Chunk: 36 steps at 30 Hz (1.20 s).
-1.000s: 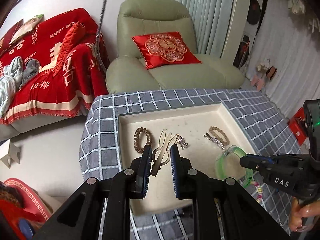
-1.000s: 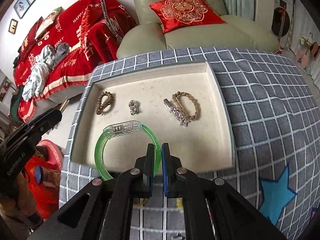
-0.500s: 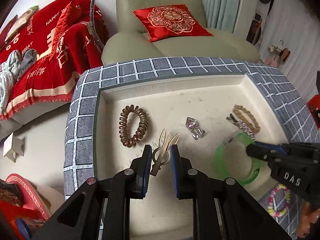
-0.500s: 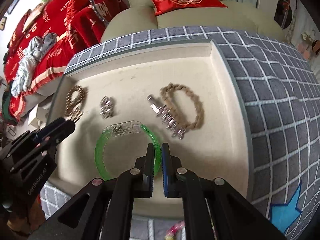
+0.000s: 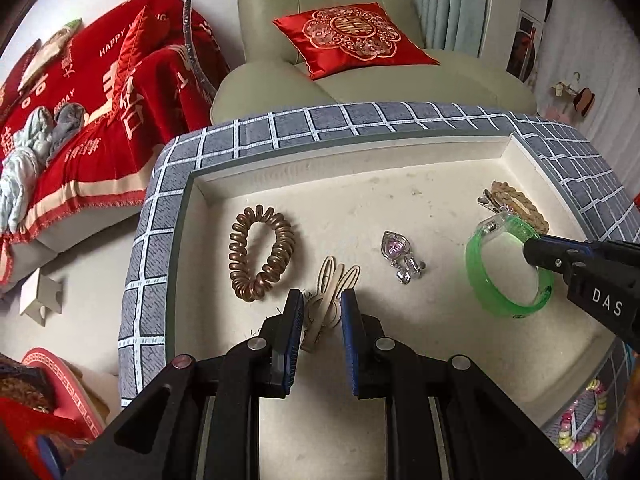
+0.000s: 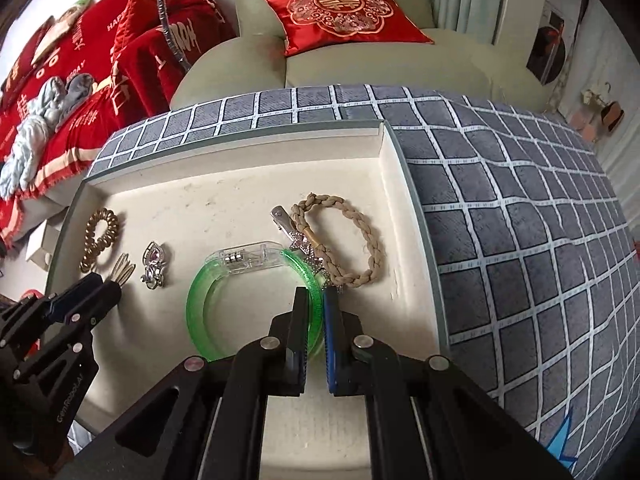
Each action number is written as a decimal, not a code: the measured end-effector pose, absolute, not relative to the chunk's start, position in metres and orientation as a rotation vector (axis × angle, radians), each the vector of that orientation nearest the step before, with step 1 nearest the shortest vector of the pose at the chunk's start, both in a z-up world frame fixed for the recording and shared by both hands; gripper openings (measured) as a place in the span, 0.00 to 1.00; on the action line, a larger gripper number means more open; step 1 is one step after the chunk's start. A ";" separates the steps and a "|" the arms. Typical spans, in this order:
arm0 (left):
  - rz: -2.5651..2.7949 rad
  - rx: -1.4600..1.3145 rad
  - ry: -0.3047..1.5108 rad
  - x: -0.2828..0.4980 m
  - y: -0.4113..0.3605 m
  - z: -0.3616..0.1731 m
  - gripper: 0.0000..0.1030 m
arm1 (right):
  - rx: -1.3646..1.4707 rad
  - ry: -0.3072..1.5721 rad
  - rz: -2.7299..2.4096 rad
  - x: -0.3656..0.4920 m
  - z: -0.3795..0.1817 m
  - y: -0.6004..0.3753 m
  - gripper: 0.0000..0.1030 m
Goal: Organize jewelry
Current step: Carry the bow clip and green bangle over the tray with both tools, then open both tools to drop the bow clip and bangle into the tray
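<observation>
- My left claw [image 5: 320,312] is clamped on the cream hair clip [image 5: 330,292], held low over the left part of the cream tray [image 5: 348,152]; my right claw [image 6: 316,312] is shut tight on the rim of the green bangle [image 6: 208,292], low over the tray's right half
- Already lying in the tray: a bronze coil hair tie [image 5: 258,252] on the left, a silver pendant piece [image 5: 400,256] mid-tray, and a braided cord bracelet [image 6: 360,236] with a silver clip [image 6: 300,240] across it on the right
- I judge the sorting well along; what is left is to set down the clip and the bangle, neither yet released; a pastel bead bracelet [image 5: 580,420] lies outside the tray on the checked table cloth [image 6: 520,208], probably yet to come
- Writing: "DAS" on the right claw's body in the left view; "GenRobot.AI" on the left claw's body in the right view, roughly legible; "HAPPY" and large characters on the red blanket [image 5: 100,92]; other print too small to read
</observation>
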State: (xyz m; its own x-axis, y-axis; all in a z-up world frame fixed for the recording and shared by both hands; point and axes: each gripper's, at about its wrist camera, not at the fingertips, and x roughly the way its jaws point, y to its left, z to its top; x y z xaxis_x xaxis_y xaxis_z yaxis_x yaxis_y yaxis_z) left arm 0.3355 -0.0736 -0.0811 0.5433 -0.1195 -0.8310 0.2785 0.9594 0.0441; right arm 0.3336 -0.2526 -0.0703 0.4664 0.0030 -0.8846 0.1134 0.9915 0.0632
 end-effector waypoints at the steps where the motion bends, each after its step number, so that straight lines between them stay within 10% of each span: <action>1: -0.234 0.186 0.964 0.335 -0.075 -0.081 0.35 | 0.120 1.082 -0.068 0.333 -0.070 -0.252 0.08; 10: -0.220 0.176 0.945 0.331 -0.073 -0.078 0.35 | 0.199 1.067 -0.029 0.324 -0.061 -0.257 0.15; 12: -0.218 0.170 0.956 0.332 -0.074 -0.080 0.35 | 0.232 1.037 -0.017 0.318 -0.054 -0.260 0.54; 14: -0.212 0.176 0.952 0.332 -0.075 -0.080 0.35 | 0.264 0.997 -0.018 0.312 -0.046 -0.263 0.68; 27: -0.212 0.109 0.945 0.333 -0.069 -0.078 0.36 | 0.310 0.952 -0.011 0.285 -0.026 -0.267 0.68; 29: -0.210 0.097 0.944 0.333 -0.067 -0.076 0.92 | 0.317 0.953 -0.012 0.282 -0.027 -0.268 0.68; 30: -0.197 0.082 0.924 0.331 -0.064 -0.074 1.00 | 0.317 0.955 -0.013 0.281 -0.027 -0.269 0.68; 36: -0.198 0.088 0.897 0.328 -0.061 -0.067 1.00 | 0.326 0.971 -0.015 0.275 -0.034 -0.270 0.68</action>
